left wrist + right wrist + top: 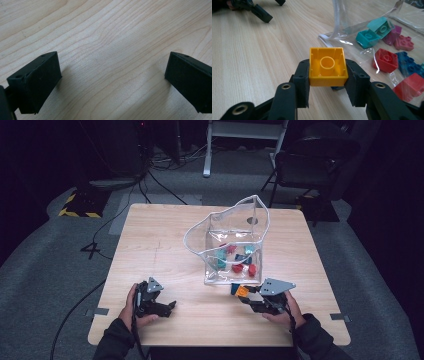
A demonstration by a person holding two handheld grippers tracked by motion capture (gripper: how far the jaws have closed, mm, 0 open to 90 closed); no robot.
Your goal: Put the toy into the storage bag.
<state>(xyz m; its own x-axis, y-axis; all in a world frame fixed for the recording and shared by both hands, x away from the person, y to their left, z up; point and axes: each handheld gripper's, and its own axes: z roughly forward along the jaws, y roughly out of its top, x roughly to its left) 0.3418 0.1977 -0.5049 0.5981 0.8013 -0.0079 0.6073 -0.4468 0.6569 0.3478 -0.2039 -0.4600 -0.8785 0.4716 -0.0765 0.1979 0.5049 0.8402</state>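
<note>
My right gripper (pixel 328 65) is shut on a yellow-orange brick (pixel 327 77), whose hollow underside faces the camera. In the high view the same brick (pixel 242 291) sits in the right gripper (pixel 246 293) just above the table, at the near corner of a clear plastic bag (pixel 220 227). Something small and blue (pixel 336 88) shows just beneath the brick. Near the table's front left, my left gripper (pixel 166 302) has its jaws wide apart. Nothing lies between the left gripper's (pixel 112 72) jaws, which stand over bare wood.
The bag (pixel 342 22) stands open at the table's middle and holds several bricks: teal (pixel 367 38), red (pixel 385 60), blue (pixel 409 65) and pink (pixel 403 42). Bare wooden tabletop (pixel 160 250) lies left of the bag. A chair (pixel 310 160) and cables are beyond the far edge.
</note>
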